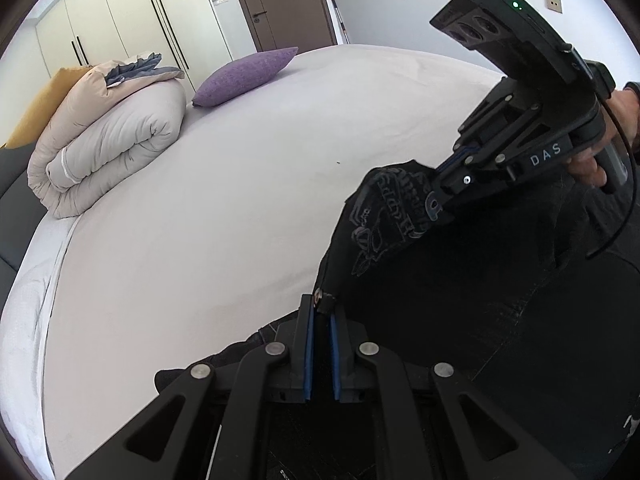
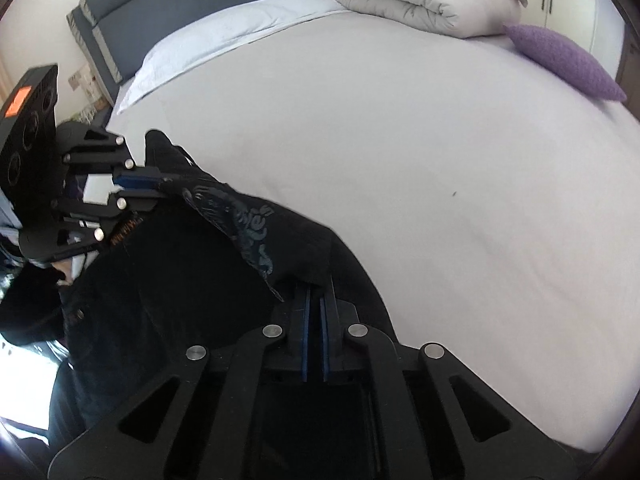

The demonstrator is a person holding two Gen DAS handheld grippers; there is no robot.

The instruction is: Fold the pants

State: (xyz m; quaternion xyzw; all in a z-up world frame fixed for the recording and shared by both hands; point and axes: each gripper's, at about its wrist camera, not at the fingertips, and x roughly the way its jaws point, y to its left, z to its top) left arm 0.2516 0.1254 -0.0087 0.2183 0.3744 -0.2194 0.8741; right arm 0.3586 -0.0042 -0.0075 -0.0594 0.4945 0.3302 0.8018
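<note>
The bed [image 1: 224,200] is the landmark here. At its left edge in the left wrist view a rolled duvet [image 1: 108,136] lies against a yellow cushion [image 1: 40,108], with a purple pillow [image 1: 244,76] just beside it toward the far edge; a wardrobe [image 1: 120,12] and brown door [image 1: 280,4] stand beyond the bed. From the duvet across to the pants [image 1: 400,220], the sheet lies bare and smooth, giving wide open room. The black pants hang at the bed's near right edge, held up along their top edge. The left gripper [image 1: 321,312] is clamped on one corner of that edge, dark cloth between its blue pads [image 1: 309,344]. The right gripper [image 1: 444,196], farther right, pinches the printed part of the pants with jaws closed on the fabric. In the right wrist view the pants drape from the left gripper [image 2: 168,179] down to the right gripper [image 2: 316,292], off the bed's near edge, with the headboard [image 2: 180,4] at the far end.
</note>
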